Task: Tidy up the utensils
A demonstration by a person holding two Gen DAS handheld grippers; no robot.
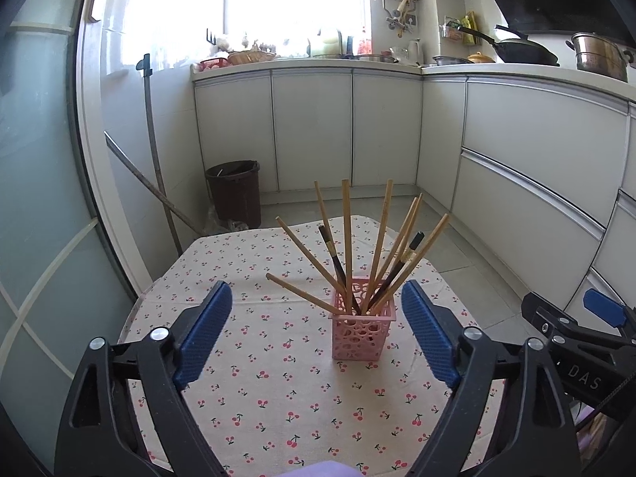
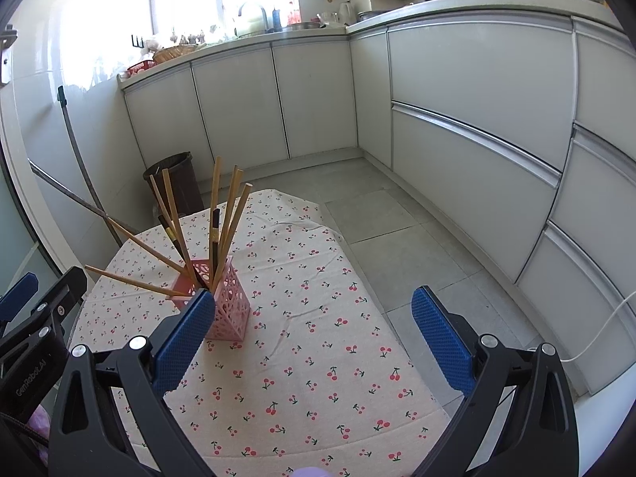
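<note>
A pink perforated holder [image 1: 363, 330] stands upright on the cherry-print tablecloth [image 1: 278, 397], with several wooden and dark chopsticks [image 1: 348, 246] fanned out of its top. My left gripper [image 1: 317, 298] is open, its blue pads to either side of the holder and apart from it. In the right wrist view the same holder [image 2: 226, 310] with its chopsticks [image 2: 214, 206] sits at the left, partly behind the left blue pad. My right gripper [image 2: 314, 302] is open with only tablecloth [image 2: 318, 377] between its fingers.
A brown waste bin [image 1: 234, 192] and a leaning mop handle [image 1: 153, 151] stand beyond the table's far left edge. White cabinets [image 1: 314, 127] run along the back and right, and grey floor tiles [image 2: 381, 214] lie to the table's right. The other gripper [image 1: 576, 330] shows at the right edge.
</note>
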